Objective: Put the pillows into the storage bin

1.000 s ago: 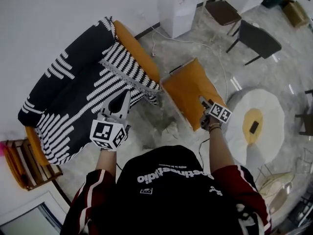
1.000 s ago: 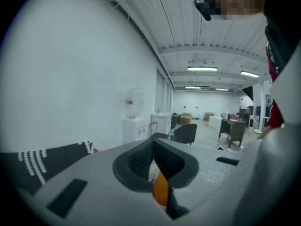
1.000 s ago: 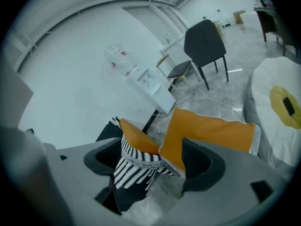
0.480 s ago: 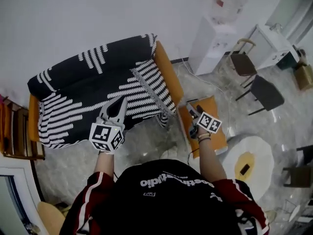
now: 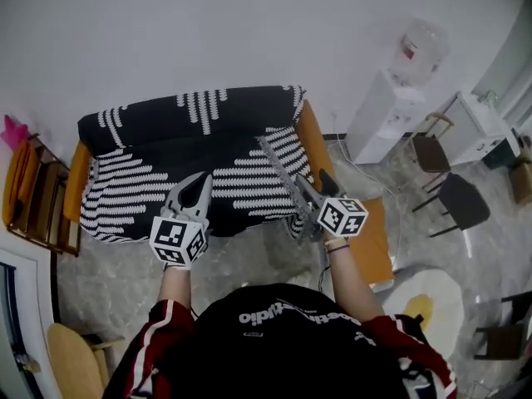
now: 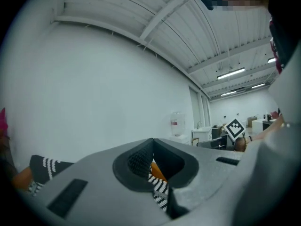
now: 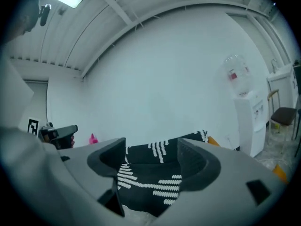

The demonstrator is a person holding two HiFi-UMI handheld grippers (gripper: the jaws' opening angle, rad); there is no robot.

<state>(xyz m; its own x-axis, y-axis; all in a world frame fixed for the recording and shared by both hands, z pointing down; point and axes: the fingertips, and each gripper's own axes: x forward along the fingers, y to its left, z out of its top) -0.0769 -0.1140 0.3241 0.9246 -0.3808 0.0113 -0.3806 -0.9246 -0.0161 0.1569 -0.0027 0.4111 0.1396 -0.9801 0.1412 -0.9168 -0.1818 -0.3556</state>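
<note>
- left gripper (image 5: 203, 179): fully closed. in the left gripper view the two tips (image 6: 153, 140) meet, and nothing is clamped between them.
- left gripper attitude: roughly level, aimed at the sofa (image 5: 314, 136). through the hollow behind the tips i see a strip of the black-and-white striped throw (image 6: 159, 188) and some orange upholstery.
- right gripper (image 5: 306, 191): jaws well apart and empty. they have just been closing a little, and no object sits between them.
- right gripper attitude: near level. the open gap (image 7: 151, 147) frames the striped throw (image 7: 150, 175), which lies ahead of the gripper and clear of both pads.
- striped throw (image 5: 191, 140): it covers the seat and backrest of the sofa, directly ahead of both grippers. neither gripper touches it.
- storage bin (image 5: 376, 238): an orange container on the floor, which i read as the bin. it is to the right of the right gripper, just beside the near end of the sofa and apart from the gripper.
- pillows: i cannot tell whether any lie in the bin.
- water dispenser (image 5: 389, 110): against the wall, ahead and to the right of the right gripper, past the sofa end.
- wooden shelf (image 5: 40, 204): far to the left of the left gripper.
</note>
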